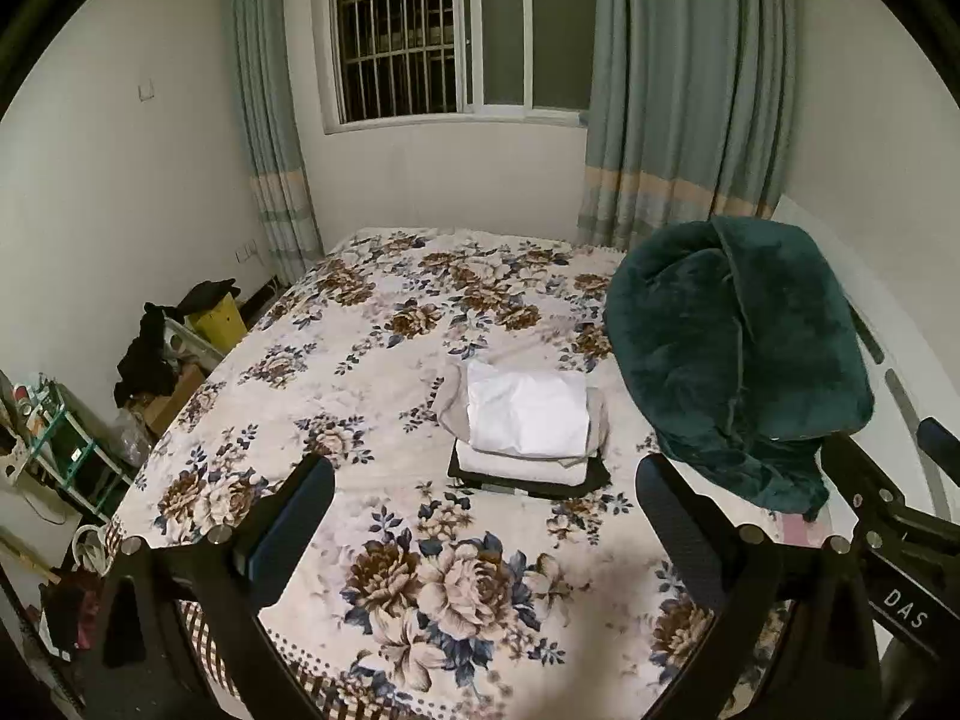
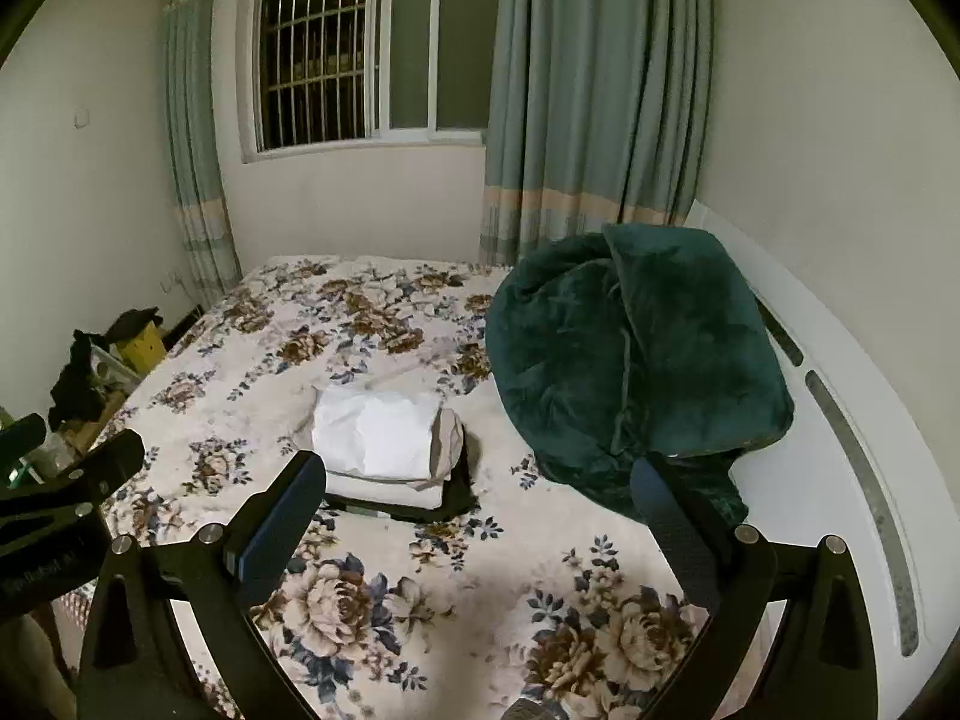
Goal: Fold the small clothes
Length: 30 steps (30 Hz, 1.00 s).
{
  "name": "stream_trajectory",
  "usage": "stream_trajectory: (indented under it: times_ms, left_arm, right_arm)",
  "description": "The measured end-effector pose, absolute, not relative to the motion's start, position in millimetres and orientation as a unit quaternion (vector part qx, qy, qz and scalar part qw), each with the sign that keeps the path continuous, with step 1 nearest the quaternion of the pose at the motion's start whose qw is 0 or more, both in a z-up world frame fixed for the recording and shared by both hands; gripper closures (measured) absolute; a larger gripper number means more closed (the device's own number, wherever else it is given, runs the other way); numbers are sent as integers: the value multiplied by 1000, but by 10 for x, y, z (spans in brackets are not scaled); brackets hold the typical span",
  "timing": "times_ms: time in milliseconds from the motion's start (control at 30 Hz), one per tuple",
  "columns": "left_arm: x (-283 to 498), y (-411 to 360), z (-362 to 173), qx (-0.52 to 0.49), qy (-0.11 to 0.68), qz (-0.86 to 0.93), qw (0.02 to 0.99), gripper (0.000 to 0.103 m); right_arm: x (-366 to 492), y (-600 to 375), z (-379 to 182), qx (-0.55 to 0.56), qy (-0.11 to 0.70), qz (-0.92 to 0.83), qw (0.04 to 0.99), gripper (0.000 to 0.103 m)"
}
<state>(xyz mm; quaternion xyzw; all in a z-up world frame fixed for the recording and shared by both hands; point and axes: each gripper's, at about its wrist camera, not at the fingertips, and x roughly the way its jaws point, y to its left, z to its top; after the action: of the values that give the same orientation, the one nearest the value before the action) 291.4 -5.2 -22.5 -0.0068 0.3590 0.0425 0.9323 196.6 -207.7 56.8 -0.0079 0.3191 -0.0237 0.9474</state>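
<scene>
I found the bed [image 1: 384, 324] filling most of both views, covered by a floral bedspread [image 1: 420, 588] in brown and blue on a pale ground. Behind it stood a barred window [image 1: 420, 36] between blue-grey curtains [image 1: 690, 84]. A white headboard [image 2: 840, 432] with grey slots ran along the right side of the bed.

On the right part of the bed, against the headboard, I recorded a bulky dark green blanket [image 1: 732, 348], bunched and heaped.

The stack of folded clothes [image 1: 528, 426] lay near the middle of the bed, just left of the green blanket and apart from it. I noted a white piece [image 2: 375, 426] on top, beige and cream pieces under it, and a black piece [image 2: 414, 507] at the bottom, flat on the bedspread.

Beside the bed on the left I observed floor clutter [image 1: 168, 354]: dark garments, a yellow container and boxes, details unclear.

My left gripper [image 1: 486, 516] hung above the near part of the bed with its fingers spread wide and nothing between them. My right gripper [image 2: 480, 510] was likewise spread wide and empty, its left finger [image 2: 282, 516] overlapping the near edge of the stack in view; I could not tell whether it touched. Each gripper's frame showed at the edge of the other's view.
</scene>
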Motion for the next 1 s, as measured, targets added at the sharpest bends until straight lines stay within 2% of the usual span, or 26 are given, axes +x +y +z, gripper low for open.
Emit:
stream_trajectory:
  times_ms: [367,1000]
  left_arm:
    - [2463,-14,71,-13,332,48,942,0]
    - [2222,-64,190,-4,321,56,946,0]
  right_arm:
    - [1335,-2093,1045,-16,286,-12,958,0]
    - [1289,-2205,1059,-12,295,15,955,0]
